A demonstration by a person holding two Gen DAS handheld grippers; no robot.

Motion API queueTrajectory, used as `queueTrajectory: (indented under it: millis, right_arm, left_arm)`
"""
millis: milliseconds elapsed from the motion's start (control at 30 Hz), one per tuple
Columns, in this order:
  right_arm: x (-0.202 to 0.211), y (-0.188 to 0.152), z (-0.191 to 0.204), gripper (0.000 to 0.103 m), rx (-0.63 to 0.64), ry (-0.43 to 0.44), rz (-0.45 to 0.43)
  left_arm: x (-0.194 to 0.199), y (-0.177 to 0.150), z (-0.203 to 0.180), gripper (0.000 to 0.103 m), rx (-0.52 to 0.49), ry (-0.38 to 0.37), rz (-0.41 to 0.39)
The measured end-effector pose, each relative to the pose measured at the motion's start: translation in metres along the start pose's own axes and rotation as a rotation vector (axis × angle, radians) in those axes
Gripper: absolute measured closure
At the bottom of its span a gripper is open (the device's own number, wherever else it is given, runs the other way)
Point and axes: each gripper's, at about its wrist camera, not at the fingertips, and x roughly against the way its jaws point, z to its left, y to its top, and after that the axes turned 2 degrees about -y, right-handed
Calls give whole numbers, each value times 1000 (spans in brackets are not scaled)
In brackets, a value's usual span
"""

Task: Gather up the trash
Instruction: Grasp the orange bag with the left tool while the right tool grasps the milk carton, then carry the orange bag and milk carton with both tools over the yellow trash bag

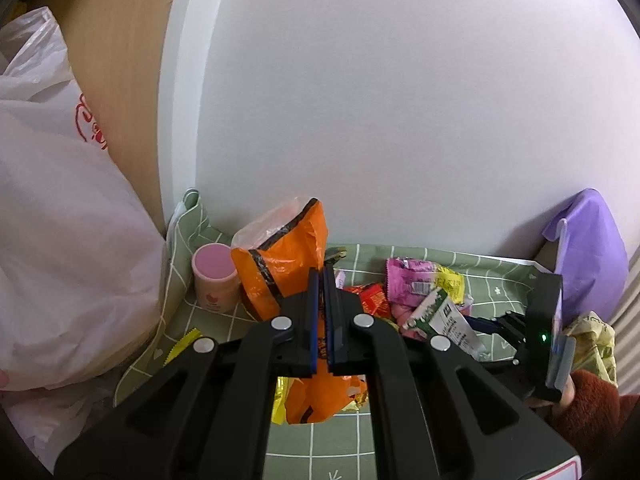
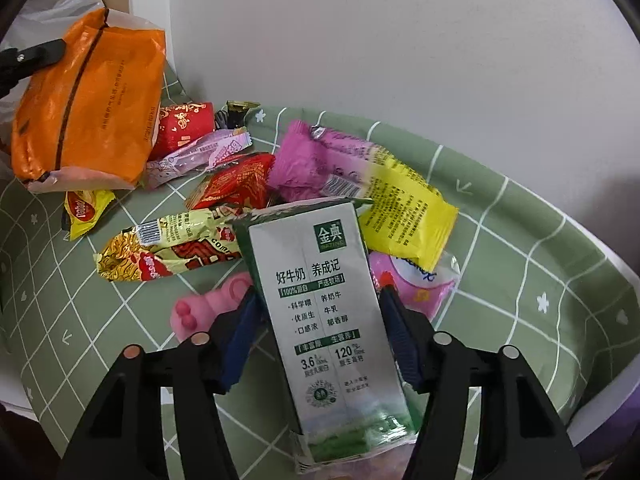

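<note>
Green grid tablecloth [image 2: 520, 240] against white wall, strewn with snack wrappers. Left gripper [image 1: 322, 280] jaws clamped on orange bag [image 1: 280, 264], bag lifted beside pink cup [image 1: 214, 276]. Right gripper [image 2: 320, 328] jaws wide, milk carton [image 2: 320, 300] between blue pads; contact with pads unclear. Pink-yellow wrapper [image 2: 360, 184] just behind carton.

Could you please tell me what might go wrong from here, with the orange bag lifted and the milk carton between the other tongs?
1. The left tongs pinch only a thin fold of the orange bag, so it could slip free.
2. The right tongs straddle the milk carton; squeezing the sides may crush or tilt it.
3. The carton lies over the pink wrapper, which could drag along.
</note>
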Motion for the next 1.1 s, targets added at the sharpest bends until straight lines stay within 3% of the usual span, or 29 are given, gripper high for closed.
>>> queueTrajectory:
  millis: [267,533,900,1100]
  right_arm:
    - [74,8,-37,51,-216,0,-203]
    - [151,-4,-59,51,-289,-71,-370]
    - [233,-59,-98,51,-406,-268,-458]
    - [276,-93,-120,51,-474,-382,-501]
  left_arm:
    - [18,14,-30,101,-81,-54,-61]
    - [39,33,-71,101,-158,-146,-129]
    - [58,34,-155,101,-319,-290,-184]
    - [58,31,-205,101,-382,-417,-179]
